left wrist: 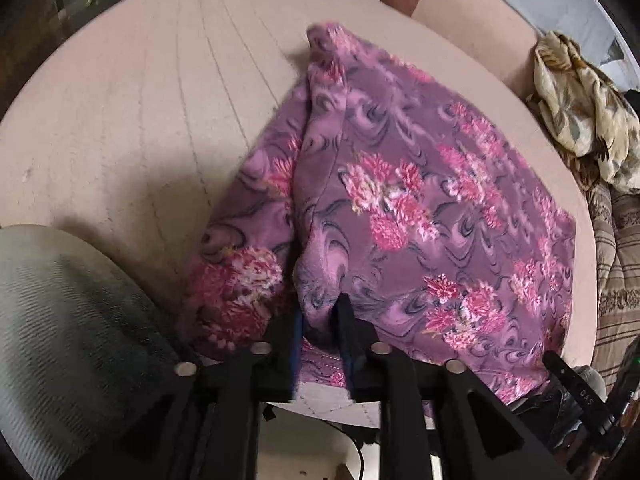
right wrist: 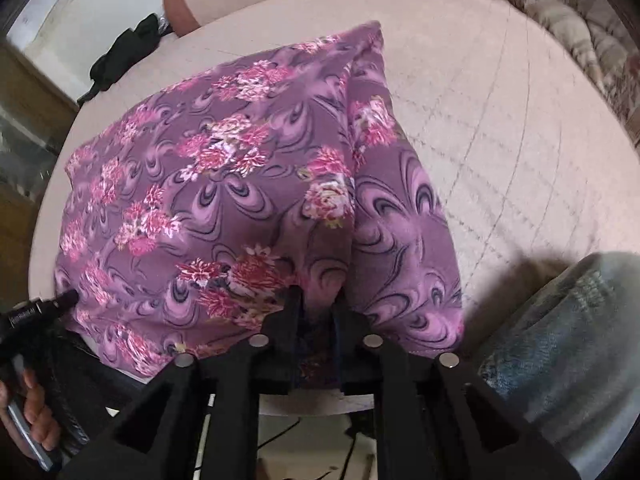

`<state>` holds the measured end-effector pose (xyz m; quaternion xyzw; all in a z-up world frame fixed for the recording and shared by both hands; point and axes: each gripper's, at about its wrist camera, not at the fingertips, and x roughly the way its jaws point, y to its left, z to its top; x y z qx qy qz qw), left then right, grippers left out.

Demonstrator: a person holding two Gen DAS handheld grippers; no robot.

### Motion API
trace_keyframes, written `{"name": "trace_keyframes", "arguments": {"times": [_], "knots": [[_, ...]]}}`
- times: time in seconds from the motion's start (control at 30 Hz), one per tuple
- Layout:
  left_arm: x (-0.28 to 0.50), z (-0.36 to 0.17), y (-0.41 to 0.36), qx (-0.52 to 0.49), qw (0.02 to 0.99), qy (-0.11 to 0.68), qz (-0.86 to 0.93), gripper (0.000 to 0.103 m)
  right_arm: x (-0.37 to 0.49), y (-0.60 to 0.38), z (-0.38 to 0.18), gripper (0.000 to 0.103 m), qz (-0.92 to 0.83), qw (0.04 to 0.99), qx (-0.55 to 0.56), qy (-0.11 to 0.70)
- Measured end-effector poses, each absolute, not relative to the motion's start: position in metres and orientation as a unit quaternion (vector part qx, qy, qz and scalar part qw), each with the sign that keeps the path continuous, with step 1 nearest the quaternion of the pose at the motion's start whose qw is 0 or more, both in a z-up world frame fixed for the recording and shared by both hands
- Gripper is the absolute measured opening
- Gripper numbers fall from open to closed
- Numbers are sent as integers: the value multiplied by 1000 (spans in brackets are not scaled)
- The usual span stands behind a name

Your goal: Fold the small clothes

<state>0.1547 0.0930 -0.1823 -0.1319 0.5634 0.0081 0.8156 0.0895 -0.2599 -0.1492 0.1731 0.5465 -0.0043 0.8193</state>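
Observation:
A purple garment with pink flowers (left wrist: 420,208) lies on the round pale pink table (left wrist: 140,120), folded over with a ridge running away from me. My left gripper (left wrist: 320,320) is shut on its near edge, a bunch of cloth pinched between the black fingers. In the right wrist view the same garment (right wrist: 208,184) covers the table's left half. My right gripper (right wrist: 318,308) is shut on its near edge too. The left gripper's tip (right wrist: 60,300) shows at the garment's left corner, held by a hand.
A cream floral cloth (left wrist: 580,104) lies at the table's far right edge beside a striped blanket (left wrist: 616,248). A grey chair back (left wrist: 60,320) stands at the near left. A black item (right wrist: 124,52) lies at the table's far left.

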Motion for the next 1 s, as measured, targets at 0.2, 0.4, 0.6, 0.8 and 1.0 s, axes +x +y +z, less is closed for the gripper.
{"name": "trace_keyframes", "arguments": {"times": [0.2,0.4,0.6,0.8,1.0], "knots": [[132,-138,124,-198,858,475,-6,60,65,-285,-106,45,19,862,242,445],[158,-129,144,-185,853,489,9,76,69,-249,-56,67,87,892,208,391],[181,-170,158,-254,802,540,-29,80,133,-160,-40,76,209,866,163,424],[178,-184,153,-255,783,565,-49,82,199,-91,-63,76,295,787,208,500],[172,-186,143,-240,784,570,-47,73,249,-30,-84,76,311,736,199,567]]}}
